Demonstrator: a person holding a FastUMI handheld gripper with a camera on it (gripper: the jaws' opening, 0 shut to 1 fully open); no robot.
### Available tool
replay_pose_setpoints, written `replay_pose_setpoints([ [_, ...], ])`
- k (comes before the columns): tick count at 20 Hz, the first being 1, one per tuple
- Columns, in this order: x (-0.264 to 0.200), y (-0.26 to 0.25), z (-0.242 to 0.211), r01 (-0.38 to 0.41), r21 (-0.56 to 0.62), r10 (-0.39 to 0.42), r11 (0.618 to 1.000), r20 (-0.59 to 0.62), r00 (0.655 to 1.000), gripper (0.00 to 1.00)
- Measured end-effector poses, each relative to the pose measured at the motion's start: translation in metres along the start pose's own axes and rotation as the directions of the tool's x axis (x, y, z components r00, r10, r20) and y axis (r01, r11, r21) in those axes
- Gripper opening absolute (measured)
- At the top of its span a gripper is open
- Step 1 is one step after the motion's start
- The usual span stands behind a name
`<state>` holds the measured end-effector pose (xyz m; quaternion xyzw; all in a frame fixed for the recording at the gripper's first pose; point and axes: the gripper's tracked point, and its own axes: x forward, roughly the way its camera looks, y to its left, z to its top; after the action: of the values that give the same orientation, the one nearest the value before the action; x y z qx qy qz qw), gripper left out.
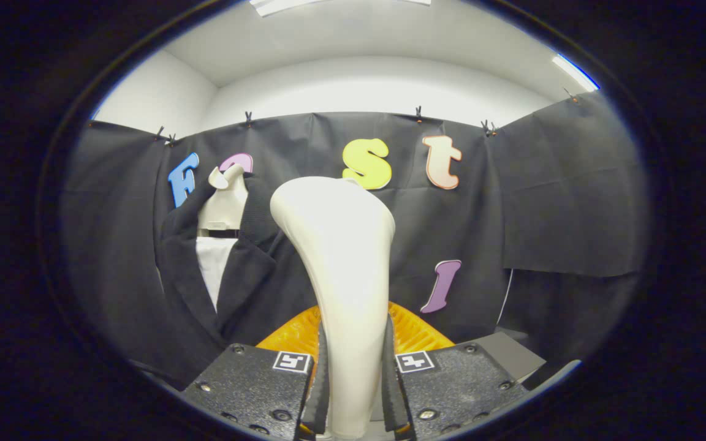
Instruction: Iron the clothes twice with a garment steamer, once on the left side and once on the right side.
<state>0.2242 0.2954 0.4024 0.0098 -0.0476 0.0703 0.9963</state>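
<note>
My gripper [353,373] is shut on the handle of a cream-white garment steamer [341,257], both fingers pressing its narrow neck. The steamer rises upright between the fingers and widens to a rounded head at the top. To its left hangs a dark jacket [249,275] on a pale mannequin bust [225,199], with a white shirt front [213,266] showing between the lapels. The steamer head stands to the right of the jacket and is apart from it; its face is turned away from me.
An orange ribbed object [417,331] lies just beyond the fingers, behind the steamer. A grey flat surface [506,355] sits to the right of it. Black cloth walls close the booth behind and on both sides.
</note>
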Motion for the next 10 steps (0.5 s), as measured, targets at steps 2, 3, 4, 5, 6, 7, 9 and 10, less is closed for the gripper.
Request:
replay_pose_setpoints([
  [2,0.013,0.017,0.006,0.009,-0.007,-0.009,1.000,-0.010,1.000,0.37],
  [3,0.019,0.026,0.008,0.019,-0.018,-0.020,1.000,-0.019,1.000,0.37],
  [4,0.025,0.033,0.010,0.023,-0.026,-0.024,0.999,-0.020,1.000,0.37],
  [5,0.030,0.042,0.013,0.031,-0.037,-0.032,0.999,-0.028,0.999,0.37],
  [6,0.036,0.048,0.015,0.036,-0.047,-0.038,0.998,-0.030,0.999,0.37],
  [7,0.042,0.053,0.016,0.051,-0.060,-0.053,0.997,-0.033,0.998,0.37],
  [9,0.056,0.060,0.018,0.078,-0.099,-0.083,0.992,-0.045,0.996,0.37],
  [10,0.062,0.063,0.018,0.090,-0.106,-0.095,0.990,-0.050,0.994,0.37],
])
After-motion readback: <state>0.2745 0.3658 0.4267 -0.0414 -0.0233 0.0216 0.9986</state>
